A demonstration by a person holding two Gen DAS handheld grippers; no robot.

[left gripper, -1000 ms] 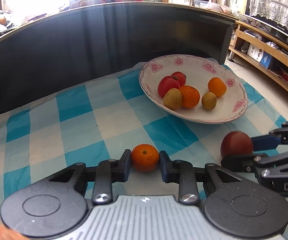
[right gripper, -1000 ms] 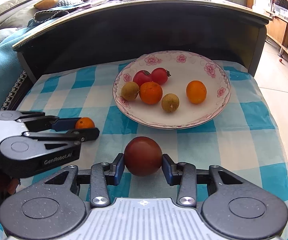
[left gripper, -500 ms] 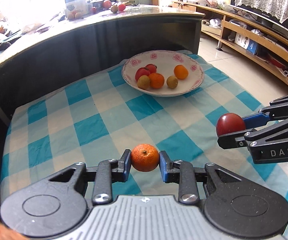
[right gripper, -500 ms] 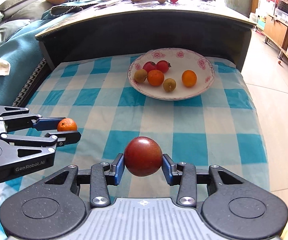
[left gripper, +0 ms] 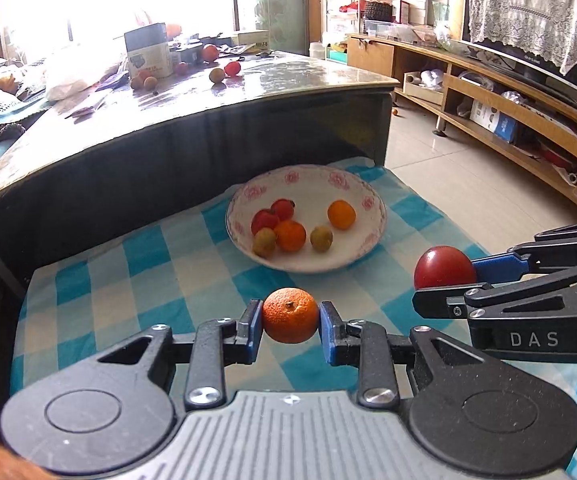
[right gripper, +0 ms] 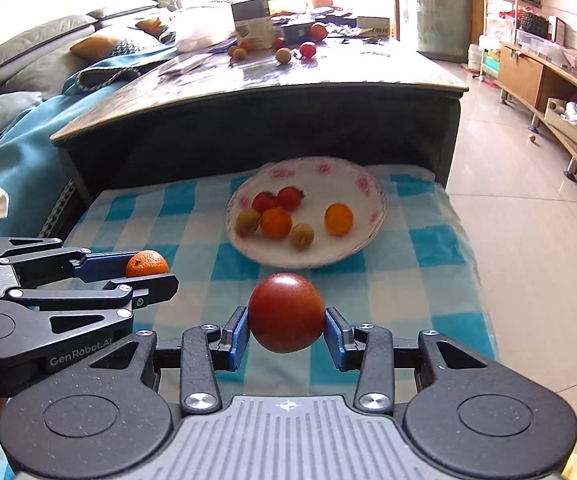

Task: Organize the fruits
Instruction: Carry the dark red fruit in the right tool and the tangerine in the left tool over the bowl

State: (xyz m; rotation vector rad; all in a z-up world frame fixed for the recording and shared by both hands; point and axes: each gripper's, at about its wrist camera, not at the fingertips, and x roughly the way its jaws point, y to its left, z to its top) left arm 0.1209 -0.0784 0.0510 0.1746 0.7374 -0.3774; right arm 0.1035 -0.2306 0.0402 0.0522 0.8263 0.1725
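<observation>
Dimpled orange [left gripper: 290, 315] in left tool [left gripper: 291, 330], glossy round tomato [right gripper: 286, 312] in right tool [right gripper: 286, 330].

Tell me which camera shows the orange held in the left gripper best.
The left wrist view: the orange sits centred between the left gripper fingers, stem dimple and peel clear. The right wrist view shows only its top, the rest hidden behind a finger.

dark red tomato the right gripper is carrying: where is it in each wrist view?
Left wrist: the dark red tomato sits at the right edge, clamped in the right gripper that enters from the side.
Right wrist: lower centre, between that camera's own jaws.
Shared landmark: the floral plate on the checked cloth, beyond it in both.
</observation>
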